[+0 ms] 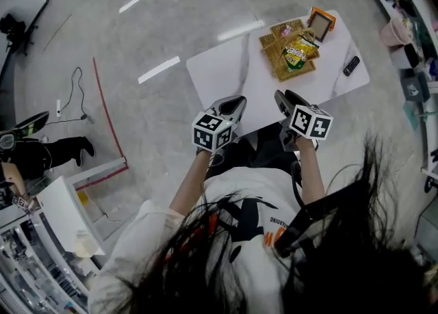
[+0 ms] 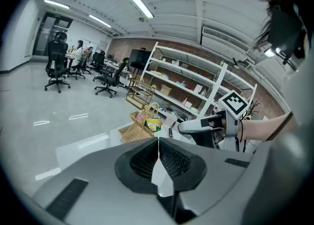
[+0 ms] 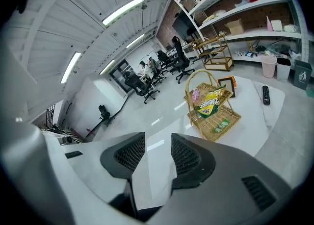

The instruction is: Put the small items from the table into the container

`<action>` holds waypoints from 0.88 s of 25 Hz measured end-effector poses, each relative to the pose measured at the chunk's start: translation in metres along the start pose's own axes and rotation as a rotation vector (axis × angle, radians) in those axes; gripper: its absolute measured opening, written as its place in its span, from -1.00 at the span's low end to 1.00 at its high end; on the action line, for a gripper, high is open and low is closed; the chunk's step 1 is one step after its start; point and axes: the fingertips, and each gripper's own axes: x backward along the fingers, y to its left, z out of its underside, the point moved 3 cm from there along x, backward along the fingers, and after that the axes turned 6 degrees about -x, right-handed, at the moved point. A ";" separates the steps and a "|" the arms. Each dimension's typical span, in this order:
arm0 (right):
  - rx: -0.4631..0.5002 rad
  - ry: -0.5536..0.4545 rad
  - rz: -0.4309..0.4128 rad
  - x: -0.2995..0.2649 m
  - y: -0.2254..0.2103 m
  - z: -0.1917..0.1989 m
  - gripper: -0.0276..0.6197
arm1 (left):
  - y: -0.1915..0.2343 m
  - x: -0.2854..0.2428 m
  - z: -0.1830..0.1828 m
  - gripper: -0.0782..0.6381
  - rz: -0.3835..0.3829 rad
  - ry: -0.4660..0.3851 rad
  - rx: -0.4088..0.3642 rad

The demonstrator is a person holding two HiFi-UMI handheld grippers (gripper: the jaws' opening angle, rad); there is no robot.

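Note:
A wicker basket [image 1: 275, 56] stands at the far side of the white table [image 1: 219, 73]. In it lie a yellow snack bag [image 1: 300, 51], a small pink packet [image 1: 285, 31] and a green item [image 3: 222, 124]. Both grippers hover at the table's near edge, well short of the basket. My left gripper [image 1: 233, 106] is shut, its pads touching with nothing between them [image 2: 158, 140]. My right gripper [image 1: 286, 98] stands open and empty [image 3: 158, 143], facing the basket [image 3: 216, 121] and the snack bag [image 3: 211, 102].
An orange-framed tablet [image 1: 320, 22] leans behind the basket and a black remote [image 1: 351, 66] lies at the table's right end. Shelving and a pink bin [image 1: 395, 32] stand to the right. Office chairs [image 2: 56, 67] stand far off, and red tape [image 1: 106, 111] marks the floor.

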 end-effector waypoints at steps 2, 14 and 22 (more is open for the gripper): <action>0.003 0.001 0.003 0.008 0.009 0.019 -0.37 | -0.003 0.017 0.016 -0.76 0.004 0.002 0.010; 0.009 -0.014 0.047 0.072 0.027 0.081 -0.45 | -0.048 0.056 0.059 -0.76 0.061 0.023 0.021; 0.037 -0.045 0.065 0.128 0.014 0.099 -0.57 | -0.103 0.055 0.046 -0.76 0.075 -0.013 -0.035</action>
